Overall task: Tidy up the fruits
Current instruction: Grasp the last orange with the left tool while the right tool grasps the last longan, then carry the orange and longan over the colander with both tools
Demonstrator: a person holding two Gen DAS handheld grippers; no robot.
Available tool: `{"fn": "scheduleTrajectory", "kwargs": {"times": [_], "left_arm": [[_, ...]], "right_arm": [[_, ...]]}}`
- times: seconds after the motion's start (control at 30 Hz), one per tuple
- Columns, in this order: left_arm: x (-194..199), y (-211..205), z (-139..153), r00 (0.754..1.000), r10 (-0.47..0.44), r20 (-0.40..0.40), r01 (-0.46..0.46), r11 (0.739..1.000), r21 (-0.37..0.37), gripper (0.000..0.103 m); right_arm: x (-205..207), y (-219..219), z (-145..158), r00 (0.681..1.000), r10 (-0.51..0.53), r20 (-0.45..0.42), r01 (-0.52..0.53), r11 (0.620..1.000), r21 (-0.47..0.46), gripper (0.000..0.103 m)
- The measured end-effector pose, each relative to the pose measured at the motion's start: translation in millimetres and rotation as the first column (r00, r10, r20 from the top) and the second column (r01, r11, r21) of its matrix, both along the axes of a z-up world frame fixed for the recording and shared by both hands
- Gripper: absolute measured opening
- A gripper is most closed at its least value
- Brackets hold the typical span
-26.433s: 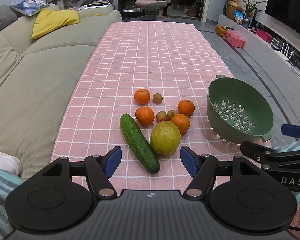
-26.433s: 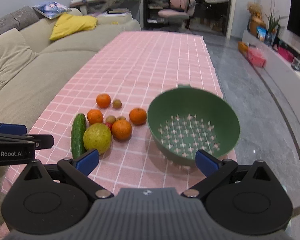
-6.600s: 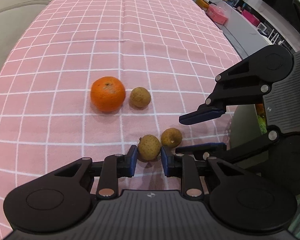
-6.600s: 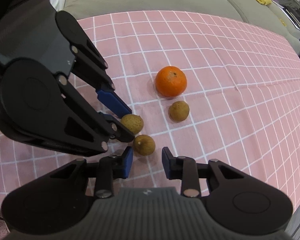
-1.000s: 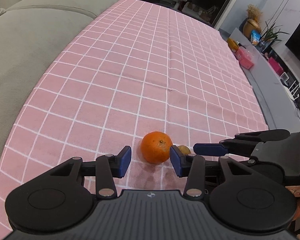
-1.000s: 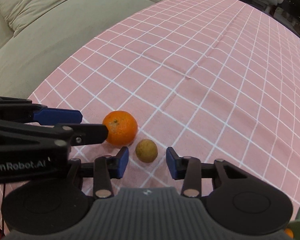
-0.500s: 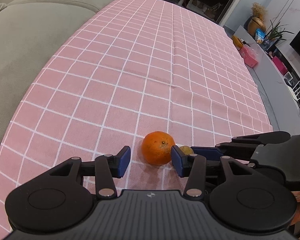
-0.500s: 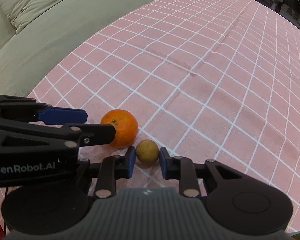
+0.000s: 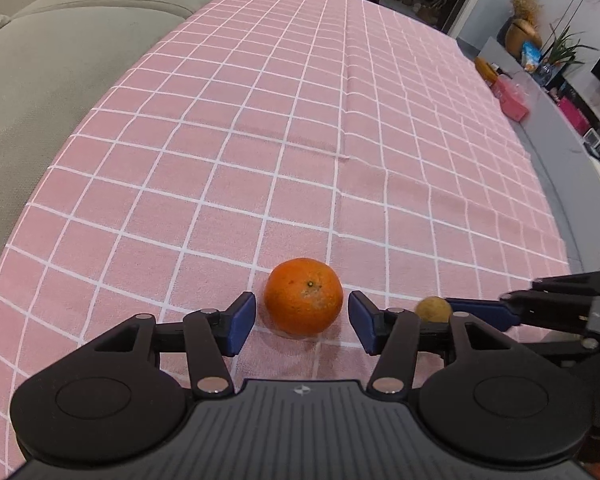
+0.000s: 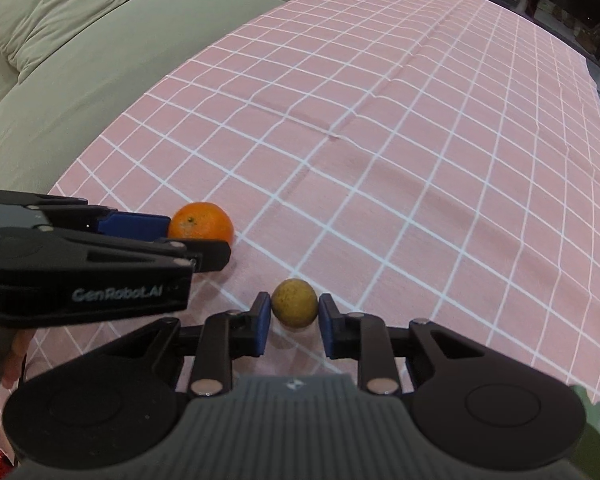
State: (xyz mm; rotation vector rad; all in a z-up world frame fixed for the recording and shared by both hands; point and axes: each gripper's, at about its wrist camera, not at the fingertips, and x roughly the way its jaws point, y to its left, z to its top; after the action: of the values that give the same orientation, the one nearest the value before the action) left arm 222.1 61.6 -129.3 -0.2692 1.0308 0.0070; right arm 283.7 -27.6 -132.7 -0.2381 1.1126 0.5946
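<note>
An orange [image 9: 304,297] lies on the pink checked tablecloth [image 9: 300,128], between the blue pads of my left gripper [image 9: 302,323]. The left jaws are open, with small gaps on both sides of the orange. It also shows in the right wrist view [image 10: 201,221]. A small brown longan [image 10: 294,302] sits between the pads of my right gripper [image 10: 293,325], which has closed in on it and touches or nearly touches both sides. The longan also shows in the left wrist view [image 9: 433,309], right of the orange.
A beige sofa [image 9: 60,40] runs along the table's left side. The table's right edge [image 9: 556,216] drops to a grey floor. A green bowl rim [image 10: 584,400] peeks in at the lower right of the right wrist view.
My right gripper has closed from open around the longan to pads against it. My left gripper has moved forward, so the orange now sits between its pads.
</note>
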Motion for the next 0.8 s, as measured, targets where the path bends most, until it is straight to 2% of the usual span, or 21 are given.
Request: {"fn": "scheduleTrajectory", "kwargs": {"times": [0.1, 0.2, 0.37, 0.57, 0.8], "left_arm": [[1.3, -4.5, -0.7, 1.0, -0.013, 0.009, 0.013, 1.0, 0.014, 0.05], [0.5, -6.3, -0.1, 1.0, -0.025, 0.014, 0.025, 0.999, 0.024, 0.048], [-3.4, -2.4, 11.9, 0.999, -0.012, 0.037, 0.012, 1.0, -0.003, 0.048], [-22.7, -4.0, 53.6, 0.993, -0.03, 0.11, 0.032, 0.999, -0.022, 0.047], [-51.8, -29.2, 108.7, 0.974, -0.098, 0.202, 0.109, 0.993, -0.043, 0.047]], "right_arm": [[-1.1, -2.0, -1.9, 1.0, -0.006, -0.004, 0.006, 1.0, 0.0, 0.022], [-1.6, -3.1, -2.9, 1.0, -0.012, -0.005, 0.012, 1.0, 0.005, 0.022], [-7.0, -4.2, 5.7, 0.999, -0.032, 0.01, 0.031, 0.999, 0.024, 0.022], [-29.2, -15.4, 45.2, 0.996, -0.069, 0.051, 0.063, 0.992, 0.112, 0.022], [-78.3, -56.2, 108.8, 0.978, -0.153, 0.139, 0.119, 0.967, 0.226, 0.022]]}}
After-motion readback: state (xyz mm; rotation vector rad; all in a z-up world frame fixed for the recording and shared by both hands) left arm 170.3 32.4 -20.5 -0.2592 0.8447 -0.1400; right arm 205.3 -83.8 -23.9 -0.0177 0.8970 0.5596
